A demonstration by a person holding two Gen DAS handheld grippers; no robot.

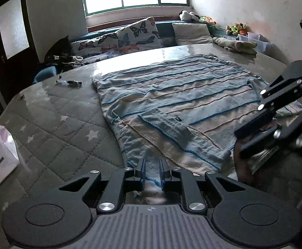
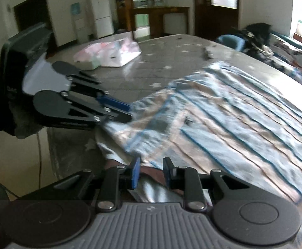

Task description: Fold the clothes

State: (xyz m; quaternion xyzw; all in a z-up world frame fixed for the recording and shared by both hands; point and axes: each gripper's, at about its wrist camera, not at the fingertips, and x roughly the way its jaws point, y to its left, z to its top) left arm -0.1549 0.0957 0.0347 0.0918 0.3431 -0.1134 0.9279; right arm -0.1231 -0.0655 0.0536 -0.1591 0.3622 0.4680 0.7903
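Left wrist view: the near hem of the striped garment runs under the camera body at bottom centre, so its edge there is hidden. The left gripper has its fingers nearly together, pinching that hem. The garment lies flat on the quilted bed, filling the frame's centre. The right gripper enters from the right edge, partly cut off; its tips blur over the garment's right corner. A small dark item lies upper left of the garment; pillows line the top.

Right wrist view: motion blur softens the garment. The right gripper's fingers stand slightly apart at bottom centre with cloth between them; whether they press it I cannot tell. A plastic bag sits upper left.
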